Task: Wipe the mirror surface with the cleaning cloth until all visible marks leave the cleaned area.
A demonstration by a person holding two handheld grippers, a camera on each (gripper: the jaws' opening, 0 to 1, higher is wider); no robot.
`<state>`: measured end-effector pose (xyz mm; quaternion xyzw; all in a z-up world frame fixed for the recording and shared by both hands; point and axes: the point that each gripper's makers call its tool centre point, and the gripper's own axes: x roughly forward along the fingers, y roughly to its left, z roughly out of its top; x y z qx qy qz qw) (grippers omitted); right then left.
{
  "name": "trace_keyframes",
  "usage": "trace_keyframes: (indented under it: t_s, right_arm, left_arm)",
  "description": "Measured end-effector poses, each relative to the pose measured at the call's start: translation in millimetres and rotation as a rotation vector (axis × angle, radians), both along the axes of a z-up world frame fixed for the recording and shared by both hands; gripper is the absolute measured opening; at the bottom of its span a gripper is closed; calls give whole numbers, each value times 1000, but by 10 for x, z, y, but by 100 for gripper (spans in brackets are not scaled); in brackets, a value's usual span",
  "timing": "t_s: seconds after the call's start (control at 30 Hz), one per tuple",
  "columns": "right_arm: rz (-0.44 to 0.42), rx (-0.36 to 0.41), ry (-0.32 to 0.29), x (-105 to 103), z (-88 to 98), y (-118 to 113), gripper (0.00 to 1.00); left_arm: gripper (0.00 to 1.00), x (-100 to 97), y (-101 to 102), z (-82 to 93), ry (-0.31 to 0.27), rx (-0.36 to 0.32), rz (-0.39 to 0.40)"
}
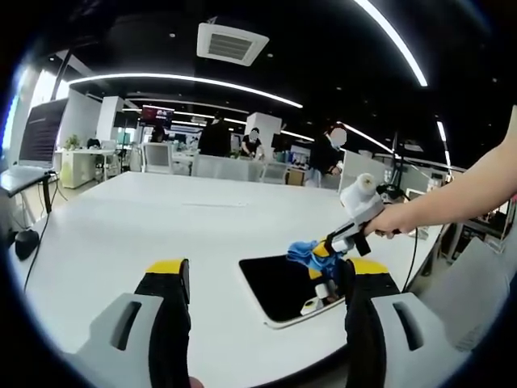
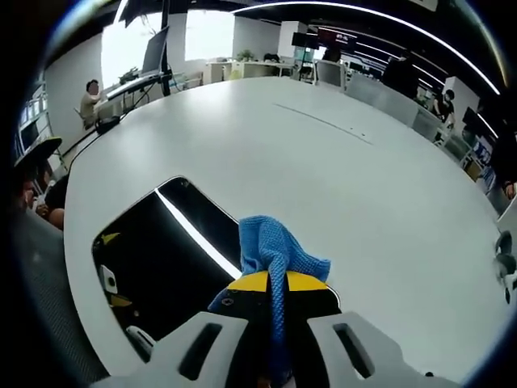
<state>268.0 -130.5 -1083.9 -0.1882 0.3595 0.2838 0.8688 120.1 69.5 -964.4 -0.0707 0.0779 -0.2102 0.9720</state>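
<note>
Blue cloth (image 2: 275, 263) clamped in right hand-held gripper (image 2: 273, 293) over mirror (image 2: 153, 267), left hand-held gripper (image 1: 262, 279) wide

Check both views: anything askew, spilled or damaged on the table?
Nothing stands out. The mirror lies flat near the edge of the white table, with no crack or spill to see. The right gripper is shut on the blue cloth over it; the left gripper is open.

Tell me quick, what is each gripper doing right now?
Left gripper: open, holding nothing.
Right gripper: shut on the blue cloth, over the mirror.
</note>
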Motion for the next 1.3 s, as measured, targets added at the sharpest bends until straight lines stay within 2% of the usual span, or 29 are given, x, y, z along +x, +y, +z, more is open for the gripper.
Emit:
trace_keyframes:
  t_s: [0.23, 0.37, 0.57, 0.73, 1.3]
  right_arm:
    - [-77, 65, 34, -12, 3, -12, 0]
    - [-67, 52, 33, -26, -2, -17, 0]
    - [-82, 73, 26, -80, -11, -30, 0]
    - [-80, 85, 5, -176, 1, -5, 0]
    - [-59, 106, 32, -551, 8, 36, 0]
  left_arm:
    - [75, -2, -8, -4, 4, 0, -3]
    - [75, -2, -8, -6, 6, 2, -3]
    - [76, 0, -4, -8, 6, 2, 0]
    - [76, -4, -5, -17, 10, 4, -1]
    - [76, -7, 10, -34, 18, 8, 7]
